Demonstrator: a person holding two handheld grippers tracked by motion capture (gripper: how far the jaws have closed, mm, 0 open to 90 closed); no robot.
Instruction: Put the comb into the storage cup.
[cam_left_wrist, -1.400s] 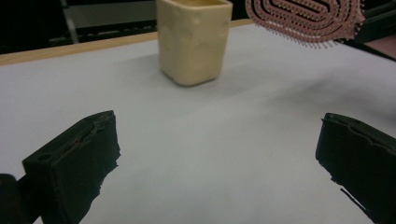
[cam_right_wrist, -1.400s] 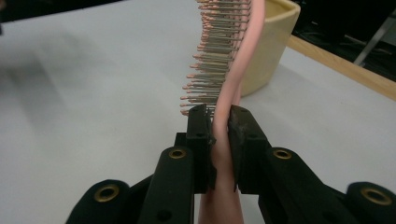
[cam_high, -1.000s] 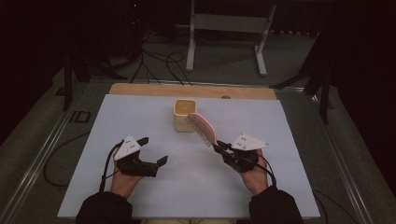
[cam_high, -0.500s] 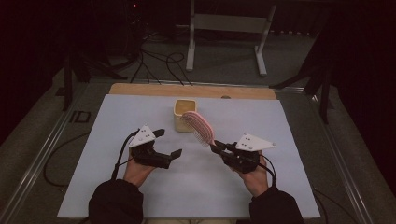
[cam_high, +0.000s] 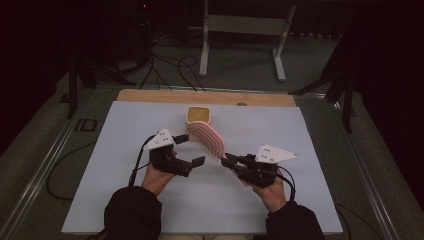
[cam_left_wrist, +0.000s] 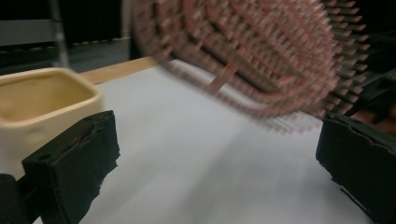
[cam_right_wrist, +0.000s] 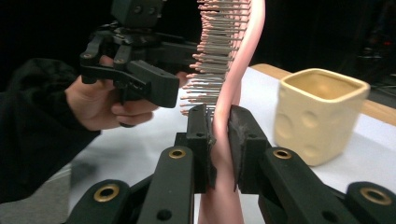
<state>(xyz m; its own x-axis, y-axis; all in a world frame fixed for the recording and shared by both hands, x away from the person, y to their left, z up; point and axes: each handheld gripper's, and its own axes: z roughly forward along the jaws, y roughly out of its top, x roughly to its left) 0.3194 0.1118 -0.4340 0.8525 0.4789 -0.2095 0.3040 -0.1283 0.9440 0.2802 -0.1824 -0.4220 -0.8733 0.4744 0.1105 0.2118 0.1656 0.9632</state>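
High view: the white tabletop (cam_high: 125, 200) bears the cream square ceramic cup (cam_high: 199, 114), my landmark. Nearer me than the cup, my right gripper (cam_high: 231, 161) is clenched on the handle of the pink oval bristle hairbrush (cam_high: 206, 138), lifted off the table. My left gripper (cam_high: 188, 150), jaws released, flanks the brush head. Pick-up done; handover or placing into the cup, as I judge it, remains.

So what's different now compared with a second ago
The left hand-held gripper moved up the table toward the pink hairbrush, jaws open around nothing. The brush head swung over toward it. The right hand-held gripper stayed clamped on the brush handle, and the cream cup stayed put.
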